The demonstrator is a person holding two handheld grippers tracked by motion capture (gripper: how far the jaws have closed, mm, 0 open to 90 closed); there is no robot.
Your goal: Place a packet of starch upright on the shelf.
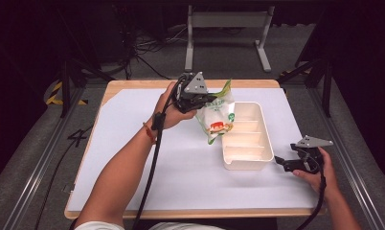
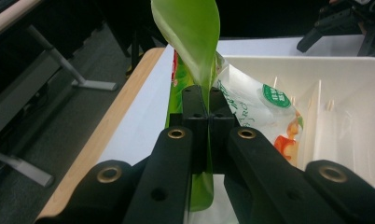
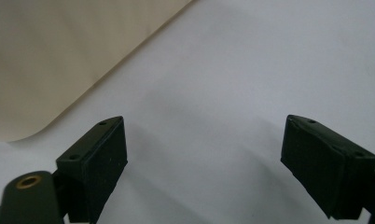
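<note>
A snack bag, glossy plastic with a white front, green edges and a red-and-orange picture, hangs above the far left corner of a cream plastic tray. Its lower part dips over the tray's rim, and whether it touches the tray cannot be told. In the left gripper view the bag's green top edge rises as a thin, curved flap straight out of the left tool, whose black jaws are pressed together on that edge.

The tray is a long rounded rectangle with thin inner walls dividing it into several compartments; its pale walls look smooth and matte. It sits on a white sheet that covers most of the desk, a light wooden top with rounded corners showing around the sheet's edges.

The left hand holds the left tool raised over the desk's far middle, forearm reaching in from the bottom, with a black cable trailing along the arm. The right hand keeps the right tool low, just beside the tray's near right corner and pointing toward it. In the right gripper view its jaws stand wide apart over the white sheet, nothing between them, with the tray's wall at upper left.

Beyond the desk are grey floor, tangled cables and a metal frame.
</note>
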